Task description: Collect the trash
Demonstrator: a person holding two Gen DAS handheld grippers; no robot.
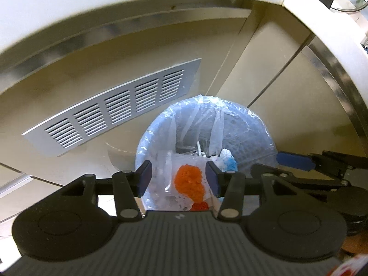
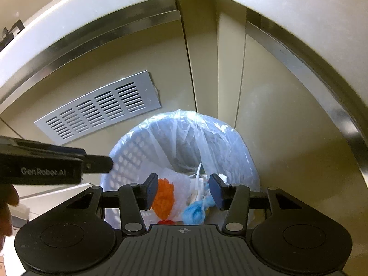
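Beige cabinet fronts with a slotted metal vent meet at a corner under a pale counter edge. Near that corner stands a blue basket bin lined with a clear plastic bag. Inside lie an orange clump in plastic wrap and a blue wad. Both the left gripper and the right gripper hang above the bin's opening, jaws partly apart, gripping nothing.

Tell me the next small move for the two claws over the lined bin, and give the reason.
Probably lift both clear. The left claw and right claw stand open above the blue bin; the clear bag with orange stuff appears to lie loose among the trash inside, no pad pressing on it. So the drop looks done.
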